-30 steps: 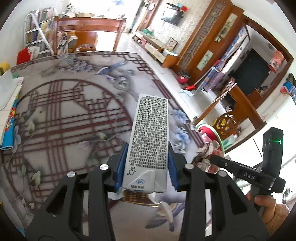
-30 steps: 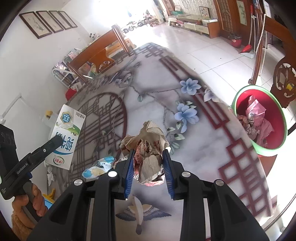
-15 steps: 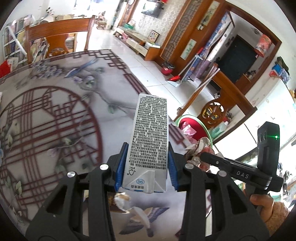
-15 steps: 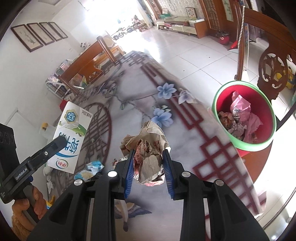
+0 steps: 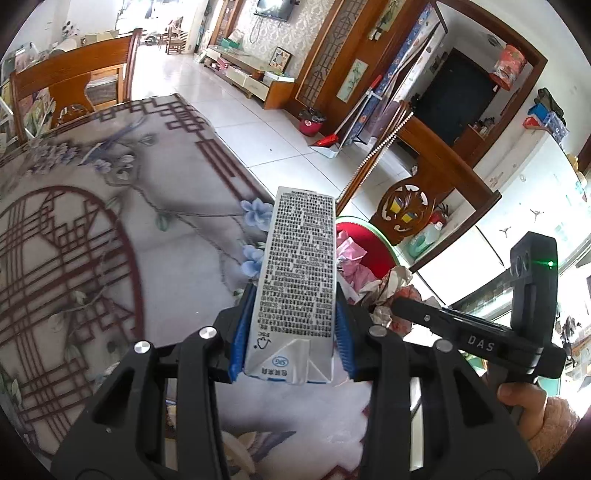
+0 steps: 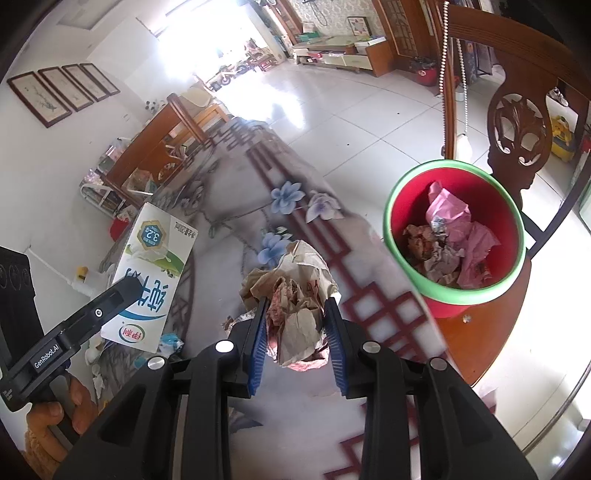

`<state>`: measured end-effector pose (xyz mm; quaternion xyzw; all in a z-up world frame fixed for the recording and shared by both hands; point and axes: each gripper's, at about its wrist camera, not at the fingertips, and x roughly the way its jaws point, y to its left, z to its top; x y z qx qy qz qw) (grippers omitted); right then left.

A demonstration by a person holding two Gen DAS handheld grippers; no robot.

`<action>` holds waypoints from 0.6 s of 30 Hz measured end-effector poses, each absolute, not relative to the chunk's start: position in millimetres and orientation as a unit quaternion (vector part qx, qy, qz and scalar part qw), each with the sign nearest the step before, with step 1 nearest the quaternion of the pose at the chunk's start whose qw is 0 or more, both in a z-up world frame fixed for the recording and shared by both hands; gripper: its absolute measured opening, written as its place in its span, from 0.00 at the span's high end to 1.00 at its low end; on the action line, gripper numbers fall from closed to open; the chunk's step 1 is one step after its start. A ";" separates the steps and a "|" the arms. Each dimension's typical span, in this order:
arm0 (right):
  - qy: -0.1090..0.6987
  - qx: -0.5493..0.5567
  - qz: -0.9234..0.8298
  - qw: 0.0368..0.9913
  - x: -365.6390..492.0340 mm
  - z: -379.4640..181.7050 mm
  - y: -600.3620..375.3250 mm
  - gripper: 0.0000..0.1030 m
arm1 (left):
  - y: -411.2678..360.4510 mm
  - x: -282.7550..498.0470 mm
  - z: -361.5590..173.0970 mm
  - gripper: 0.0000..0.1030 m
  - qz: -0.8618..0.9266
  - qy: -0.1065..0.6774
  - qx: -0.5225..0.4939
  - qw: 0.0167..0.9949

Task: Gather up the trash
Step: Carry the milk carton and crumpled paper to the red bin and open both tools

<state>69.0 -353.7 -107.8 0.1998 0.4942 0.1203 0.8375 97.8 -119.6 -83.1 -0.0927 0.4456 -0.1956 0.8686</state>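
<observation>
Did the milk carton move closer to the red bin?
Yes. The carton held in the left gripper has crossed the table toward its edge; now its tip overlaps the bin.

A: Identify the location type.

B: Private home, combined living and dining area. Evidence: wooden dining chair (image 5: 74,88) at a table under a floral printed tablecloth (image 5: 110,221); wall-mounted television (image 5: 272,6) above a low media cabinet (image 5: 255,79); framed pictures (image 6: 62,92) on the wall.

A: Further indicators?

B: Glossy white floor tiles (image 6: 351,122); broom and dustpan (image 5: 343,129) leaning by a carved wooden door (image 5: 325,59).
</observation>
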 end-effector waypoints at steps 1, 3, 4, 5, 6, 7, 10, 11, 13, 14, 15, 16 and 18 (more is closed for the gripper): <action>0.495 0.201 0.119 0.837 70.3 -108.3 -358.2 0.71 | -122.8 99.1 -83.6 0.63 -0.197 0.447 -0.092 0.868; 0.495 0.202 0.117 0.837 72.4 -108.5 -364.5 0.71 | -130.5 103.5 -84.5 0.63 -0.199 0.448 -0.091 0.867; 0.495 0.202 0.115 0.837 73.8 -108.5 -368.1 0.71 | -135.2 106.3 -85.0 0.63 -0.201 0.449 -0.090 0.866; 0.495 0.202 0.115 0.837 75.7 -109.1 -371.4 0.71 | -138.1 107.5 -85.3 0.63 -0.202 0.449 -0.090 0.865; 0.495 0.203 0.114 0.837 77.5 -109.5 -375.0 0.71 | -141.2 109.4 -85.6 0.63 -0.203 0.450 -0.090 0.865; 0.495 0.203 0.113 0.837 79.3 -109.7 -378.6 0.71 | -144.9 110.8 -85.7 0.63 -0.205 0.450 -0.089 0.865; 0.495 0.204 0.111 0.837 85.3 -110.0 -389.8 0.71 | -157.7 119.4 -88.0 0.63 -0.208 0.452 -0.086 0.863; 0.495 0.205 0.110 0.837 88.3 -110.1 -394.8 0.71 | -160.6 122.0 -88.7 0.63 -0.209 0.453 -0.086 0.862; 0.493 0.206 0.109 0.838 92.0 -109.7 -402.1 0.71 | -167.6 127.1 -90.3 0.63 -0.211 0.454 -0.086 0.861; 0.492 0.206 0.107 0.839 94.8 -109.4 -407.4 0.71 | -172.5 129.8 -90.6 0.63 -0.213 0.454 -0.085 0.861; 0.491 0.207 0.106 0.839 96.9 -109.2 -411.4 0.71 | -176.8 133.0 -90.8 0.63 -0.214 0.454 -0.084 0.861; 0.490 0.208 0.104 0.840 99.4 -108.7 -416.9 0.71 | -180.5 135.7 -91.5 0.63 -0.216 0.454 -0.083 0.860; 0.488 0.208 0.102 0.841 103.5 -108.5 -425.2 0.71 | -191.0 140.9 -92.1 0.63 -0.219 0.454 -0.081 0.860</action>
